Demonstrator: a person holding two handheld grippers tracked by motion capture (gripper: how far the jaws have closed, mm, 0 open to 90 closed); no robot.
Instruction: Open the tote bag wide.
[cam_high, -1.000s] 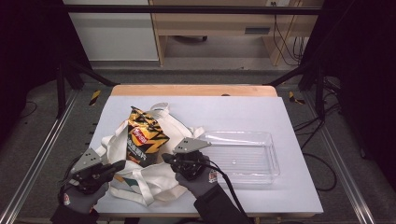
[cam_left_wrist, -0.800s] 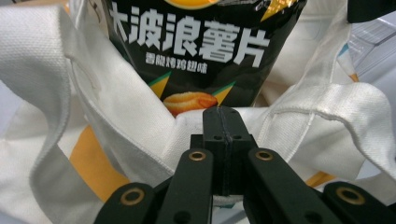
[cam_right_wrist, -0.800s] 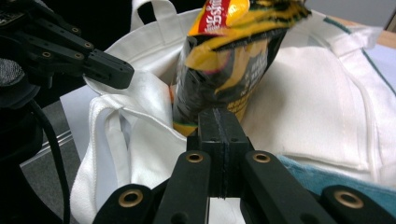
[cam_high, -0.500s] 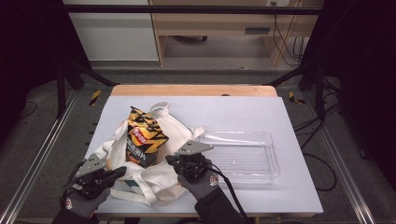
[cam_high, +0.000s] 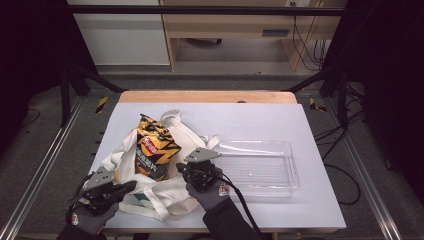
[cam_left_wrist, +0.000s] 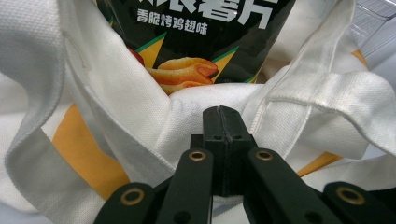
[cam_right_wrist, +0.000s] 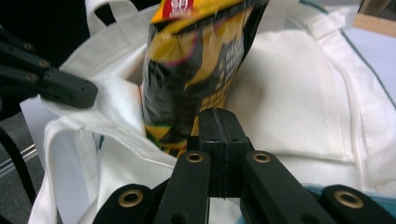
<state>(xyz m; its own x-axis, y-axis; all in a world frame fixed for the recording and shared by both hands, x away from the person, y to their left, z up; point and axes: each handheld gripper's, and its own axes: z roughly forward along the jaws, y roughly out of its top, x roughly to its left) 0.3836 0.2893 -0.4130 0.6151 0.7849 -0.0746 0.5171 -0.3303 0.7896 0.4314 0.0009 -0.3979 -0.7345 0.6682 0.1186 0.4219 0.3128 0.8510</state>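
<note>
A black and yellow chip bag (cam_high: 152, 150) stands upright in the mouth of a white canvas tote (cam_high: 165, 195) that lies on the table. My left gripper (cam_high: 131, 186) is at the tote's near left side. In the left gripper view its jaws (cam_left_wrist: 219, 112) are together, tips against the white fabric (cam_left_wrist: 116, 121) just below the chip bag (cam_left_wrist: 196, 28). My right gripper (cam_high: 179, 167) is at the tote's right side, pointing at the chip bag. Its jaws (cam_right_wrist: 217, 114) are also together, in front of the chip bag (cam_right_wrist: 196, 60) and the tote's cloth (cam_right_wrist: 289, 93). The left gripper (cam_right_wrist: 91, 93) lies on the tote's rim there.
A clear plastic tray (cam_high: 290, 165) sits to the right of the tote, close to my right hand, with a corner of the tray (cam_left_wrist: 373, 18) beyond the tote's strap. The white table top (cam_high: 260, 120) ends in a wooden strip at the back.
The left gripper has slipped slightly toward the table's near edge. The right gripper and the chip bag keep their places.
</note>
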